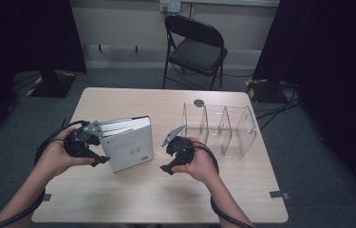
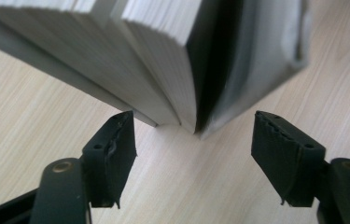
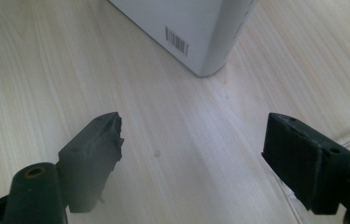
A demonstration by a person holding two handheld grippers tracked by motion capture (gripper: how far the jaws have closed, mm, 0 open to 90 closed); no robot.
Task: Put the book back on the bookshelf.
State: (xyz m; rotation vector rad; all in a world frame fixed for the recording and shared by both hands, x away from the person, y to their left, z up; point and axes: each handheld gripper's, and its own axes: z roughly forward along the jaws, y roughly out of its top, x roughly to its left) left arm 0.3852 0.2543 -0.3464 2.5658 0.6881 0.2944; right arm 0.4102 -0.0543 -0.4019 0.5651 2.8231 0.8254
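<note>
white book (image 1: 129, 143): stiff cover, ribbed page edges | table (image 1: 133, 199): pale woodgrain

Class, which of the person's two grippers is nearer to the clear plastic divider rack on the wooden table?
Right. The right gripper sits just left of the clear plastic divider rack; the left gripper is farther off, beyond the white books.

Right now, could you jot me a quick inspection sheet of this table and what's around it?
Surface: pale wood table, bare at the front.
Job's things: white books lying left of centre; clear divided rack at right.
Clutter: small dark disc near the far edge.
Grippers: left hand-held gripper open at the books' page edges; right hand-held gripper open, holding nothing.
Cables: black leads trail from both.
Surroundings: black folding chair, dark curtains, grey carpet.
</note>
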